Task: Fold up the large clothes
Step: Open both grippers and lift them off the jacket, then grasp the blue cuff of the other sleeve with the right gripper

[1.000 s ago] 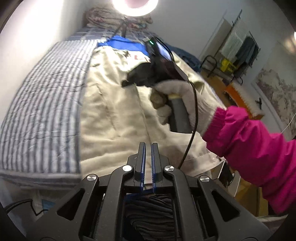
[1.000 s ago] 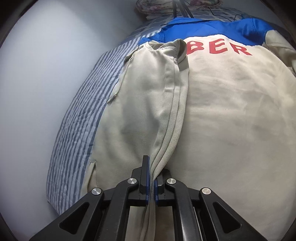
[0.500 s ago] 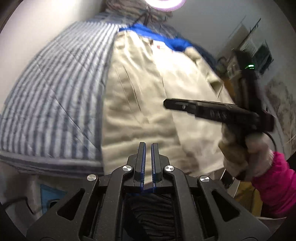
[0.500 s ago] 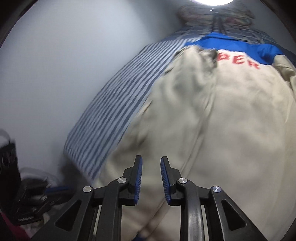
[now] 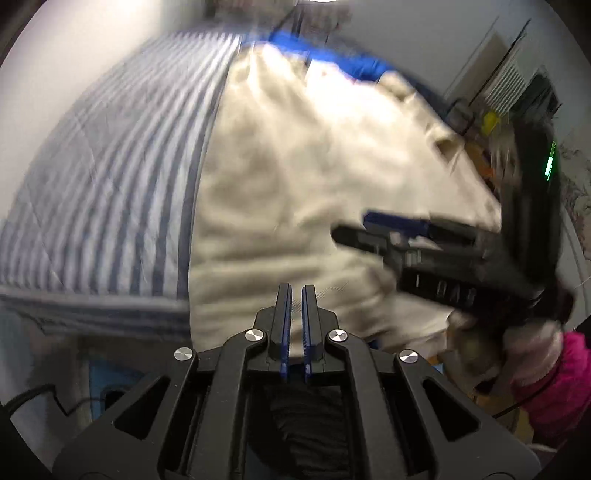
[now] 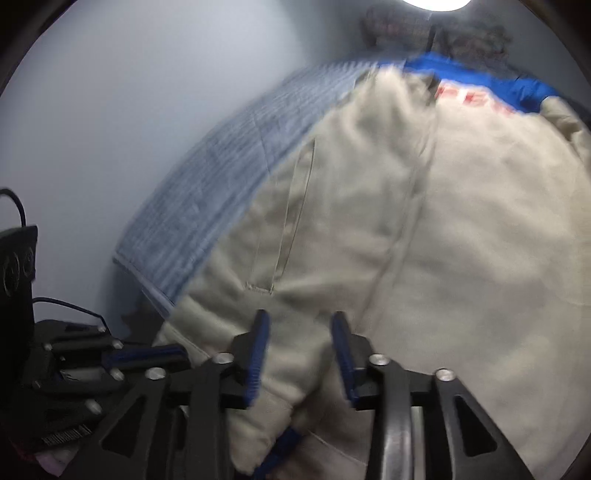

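A large cream jacket (image 5: 295,177) with a blue yoke and red letters (image 6: 476,99) lies spread on the striped bed. My left gripper (image 5: 295,291) is shut, its tips over the jacket's near hem; I cannot tell if cloth is pinched. In the right wrist view the left gripper (image 6: 147,356) sits at the hem's left corner. My right gripper (image 6: 300,319) hovers over the jacket's lower front with its jaws opening; cloth lies below them and the pads do not press on it. From the left wrist view the right gripper (image 5: 365,229) comes in from the right, held by a gloved hand (image 5: 524,343).
The blue-striped bedsheet (image 5: 103,192) covers the bed left of the jacket, against a pale wall (image 6: 129,110). Folded bedding (image 6: 424,26) and a ring light are at the head. A clothes rack (image 5: 517,85) stands off the right side. A pink sleeve (image 5: 565,387) is at the lower right.
The right gripper let go of the folded jacket edge, opened, and swung back toward the near hem. The left gripper stayed shut and dipped a little.
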